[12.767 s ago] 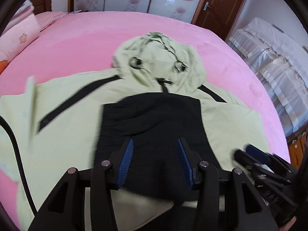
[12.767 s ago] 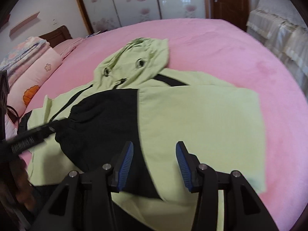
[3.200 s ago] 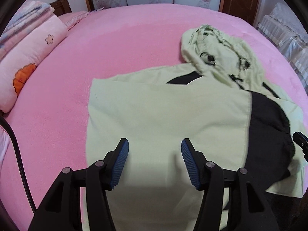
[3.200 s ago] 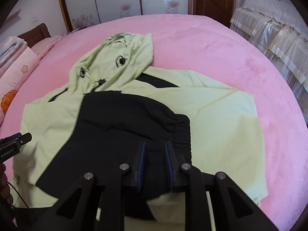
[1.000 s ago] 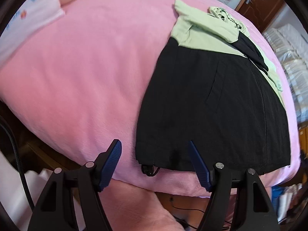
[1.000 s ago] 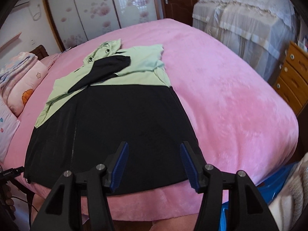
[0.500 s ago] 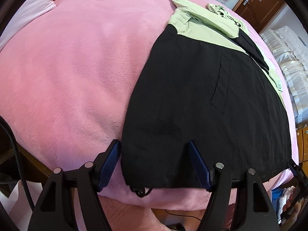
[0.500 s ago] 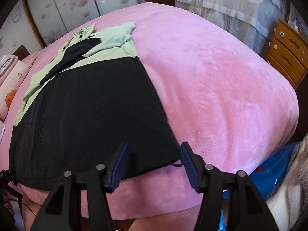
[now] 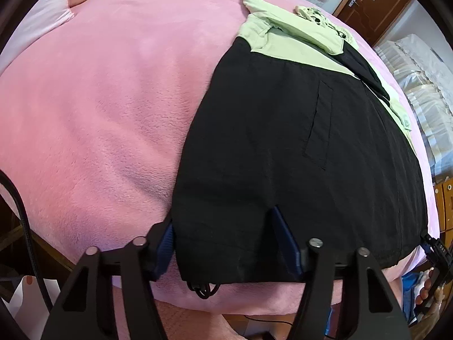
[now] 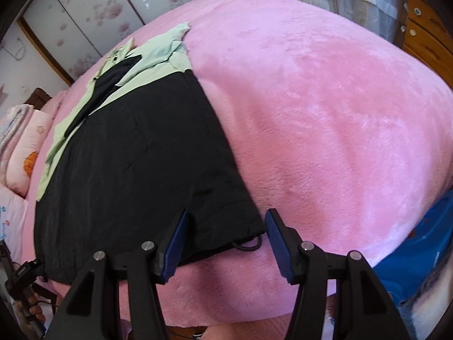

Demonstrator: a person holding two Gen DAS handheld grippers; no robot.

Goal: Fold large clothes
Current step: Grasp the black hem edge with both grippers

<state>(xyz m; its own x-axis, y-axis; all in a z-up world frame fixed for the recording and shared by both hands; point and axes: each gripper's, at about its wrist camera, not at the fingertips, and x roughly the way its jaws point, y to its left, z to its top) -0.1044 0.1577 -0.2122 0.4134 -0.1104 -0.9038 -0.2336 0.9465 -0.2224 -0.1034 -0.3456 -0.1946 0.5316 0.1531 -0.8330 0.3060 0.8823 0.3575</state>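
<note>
A black and pale-green hooded jacket [image 9: 283, 141] lies flat on the pink bed [image 9: 99, 99], sleeves folded in, hood at the far end. Its black hem runs along the bed's near edge. My left gripper [image 9: 226, 240] straddles the hem's left corner. Its jaws are closing with the fabric between them, and the pads stand well apart, one blue pad [image 9: 286, 243] dug into the cloth. My right gripper [image 10: 226, 243] straddles the jacket's [image 10: 136, 155] right hem corner, beside the drawstring loop [image 10: 246, 245]. Its jaws are closing too, still wide.
Pillows [image 10: 25, 141] lie at the bed's head. Wooden drawers [image 10: 424, 28] and a blue object [image 10: 419, 240] stand right of the bed, with white-covered furniture [image 9: 424, 85] beyond. The bed's front edge drops away just under both grippers.
Both grippers have come down to the jacket's hem at the near bed edge. Their jaws have narrowed, and the hem corners now lie between the pads.
</note>
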